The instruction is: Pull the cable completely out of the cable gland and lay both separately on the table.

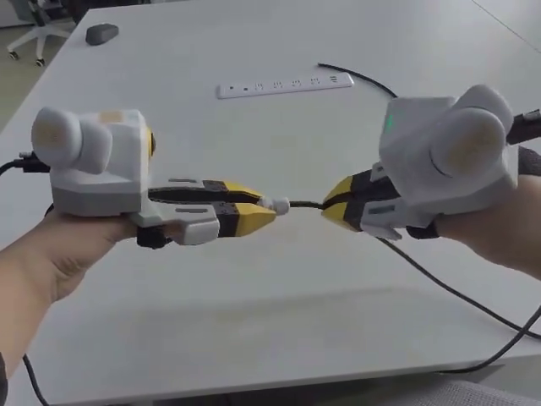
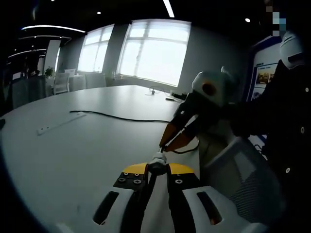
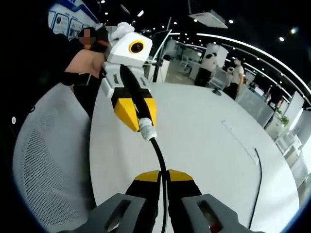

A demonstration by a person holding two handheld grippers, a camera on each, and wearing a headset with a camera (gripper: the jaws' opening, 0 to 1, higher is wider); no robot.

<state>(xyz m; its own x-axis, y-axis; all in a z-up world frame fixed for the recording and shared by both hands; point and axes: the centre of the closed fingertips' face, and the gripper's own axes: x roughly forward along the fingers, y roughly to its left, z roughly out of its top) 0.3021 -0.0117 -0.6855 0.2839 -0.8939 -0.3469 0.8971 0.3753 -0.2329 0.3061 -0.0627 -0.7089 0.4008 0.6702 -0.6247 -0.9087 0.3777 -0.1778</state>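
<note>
A white cable gland (image 1: 276,205) sits on a black cable (image 1: 306,205) held in the air above the white table (image 1: 254,135). My left gripper (image 1: 264,211) is shut on the gland, which pokes out of its yellow tips (image 2: 158,160). My right gripper (image 1: 328,203) is shut on the cable a short way from the gland, and the cable (image 3: 158,153) runs from the gland (image 3: 147,130) down between its jaws. The two grippers face each other tip to tip. Behind the right gripper the cable (image 1: 439,288) trails down over the table's near edge.
A white power strip (image 1: 285,85) with a black lead (image 1: 359,78) lies at the table's far middle. A dark mouse (image 1: 101,33) rests at the far left corner. An office chair (image 1: 38,34) stands beyond it. A mesh chair back (image 3: 48,160) is near the person.
</note>
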